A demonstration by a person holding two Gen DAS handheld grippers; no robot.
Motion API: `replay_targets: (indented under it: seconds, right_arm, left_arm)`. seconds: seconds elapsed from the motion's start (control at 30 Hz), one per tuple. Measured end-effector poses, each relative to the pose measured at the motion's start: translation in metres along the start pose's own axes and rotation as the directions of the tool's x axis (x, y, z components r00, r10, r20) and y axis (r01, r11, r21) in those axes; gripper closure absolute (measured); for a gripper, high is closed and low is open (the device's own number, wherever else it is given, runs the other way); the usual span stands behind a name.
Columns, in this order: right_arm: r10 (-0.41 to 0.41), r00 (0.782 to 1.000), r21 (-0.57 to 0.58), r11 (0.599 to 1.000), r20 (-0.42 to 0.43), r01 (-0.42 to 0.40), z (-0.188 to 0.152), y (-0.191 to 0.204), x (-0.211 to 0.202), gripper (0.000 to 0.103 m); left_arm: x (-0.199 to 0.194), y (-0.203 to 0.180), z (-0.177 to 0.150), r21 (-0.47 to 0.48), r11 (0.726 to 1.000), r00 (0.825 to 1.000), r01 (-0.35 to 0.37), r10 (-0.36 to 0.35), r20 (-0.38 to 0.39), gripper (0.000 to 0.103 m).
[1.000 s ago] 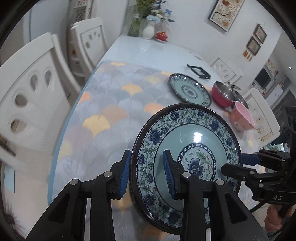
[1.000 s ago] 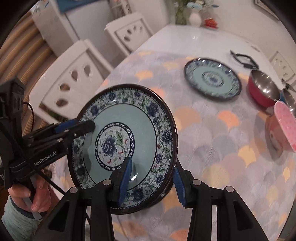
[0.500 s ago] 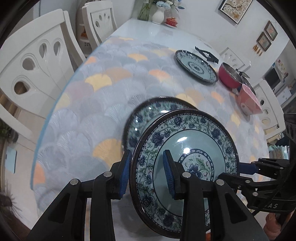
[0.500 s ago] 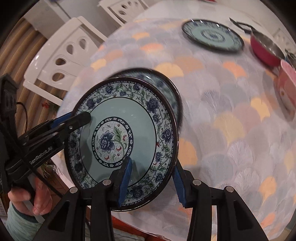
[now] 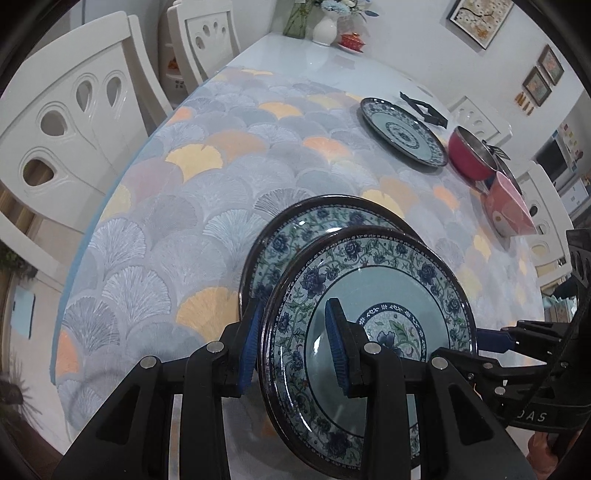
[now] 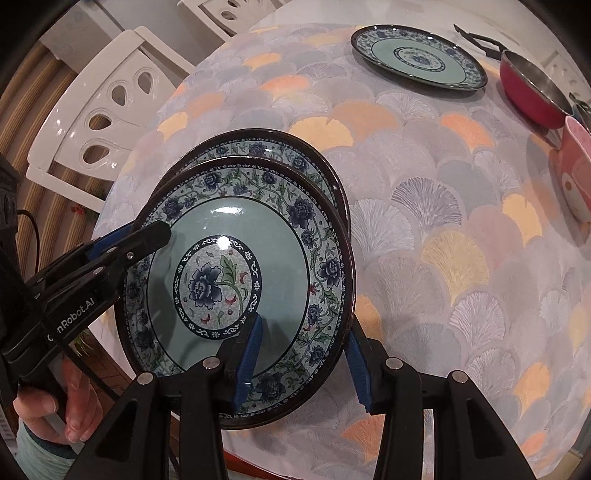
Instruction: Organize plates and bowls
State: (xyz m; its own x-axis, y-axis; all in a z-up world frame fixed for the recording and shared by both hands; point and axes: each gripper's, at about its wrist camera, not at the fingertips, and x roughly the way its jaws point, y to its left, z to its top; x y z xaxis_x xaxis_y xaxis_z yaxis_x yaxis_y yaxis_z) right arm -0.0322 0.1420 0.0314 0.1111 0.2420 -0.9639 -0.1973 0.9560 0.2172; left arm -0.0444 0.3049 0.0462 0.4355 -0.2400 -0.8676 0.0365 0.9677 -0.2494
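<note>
Both grippers hold one blue floral plate (image 5: pixel 384 295) by opposite rims. My left gripper (image 5: pixel 293 345) is shut on its left rim; my right gripper (image 6: pixel 303 363) is shut on its right rim. The held plate (image 6: pixel 236 236) hovers just above a second matching plate (image 5: pixel 295 229) lying on the table near the front edge; the lower plate also shows in the right wrist view (image 6: pixel 258 146). A third matching plate (image 5: pixel 402 131) lies farther back (image 6: pixel 417 55). A red bowl (image 5: pixel 467 157) and a pink bowl (image 5: pixel 508 210) stand at the right.
The round table (image 5: pixel 184 206) has a fan-patterned cloth. White chairs (image 5: pixel 70 122) stand on the left side. A vase with flowers (image 5: pixel 325 27) and black tongs (image 5: pixel 424 109) lie at the far end. A person's hand (image 6: pixel 70 398) holds the left gripper.
The held plate has come down and forward over the table. The second plate beneath it, hidden a second ago, now shows close under it.
</note>
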Motion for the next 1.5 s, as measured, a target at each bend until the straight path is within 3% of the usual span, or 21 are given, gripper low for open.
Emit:
replay_targets:
  seconds: [0.57,0.77,0.93,1.1,1.3,1.37,1.5]
  right_arm:
    - [0.015,1.000,0.053,0.999,-0.002,-0.015,0.021,-0.019,0.002,0.057]
    - [0.026,0.999,0.024,0.999,-0.020,-0.025,0.031,-0.013,0.006,0.055]
    - [0.001,1.000,-0.019,1.000,0.020,0.000,0.035,-0.013,-0.009,0.053]
    - [0.017,0.994,0.019,1.000,0.105,-0.019,0.053,-0.027,-0.042,0.053]
    - [0.011,0.966,0.075,0.997,0.259,-0.031,0.085,-0.048,-0.101,0.052]
    - [-0.001,0.947,0.097,0.995,0.322,-0.032,0.099,-0.052,-0.121,0.050]
    - [-0.021,0.900,0.154,0.987,0.436,-0.052,0.114,-0.066,-0.158,0.046]
  left_arm:
    - [0.011,0.004,0.029,-0.026,1.000,1.000,0.015,-0.015,0.004,0.072]
    - [0.000,0.008,0.041,-0.034,0.999,0.999,-0.021,0.022,0.041,0.070]
    - [-0.015,0.022,0.057,-0.067,0.997,0.997,-0.026,0.031,0.076,0.070]
    - [-0.025,0.017,0.085,-0.062,0.998,0.993,0.029,-0.021,0.114,0.070]
    - [-0.040,-0.018,0.131,0.048,0.996,0.979,0.078,-0.086,0.183,0.070]
    - [-0.047,-0.030,0.152,0.095,0.993,0.973,0.077,-0.095,0.208,0.063]
    - [-0.068,-0.054,0.191,0.182,0.978,0.948,0.098,-0.148,0.281,0.059]
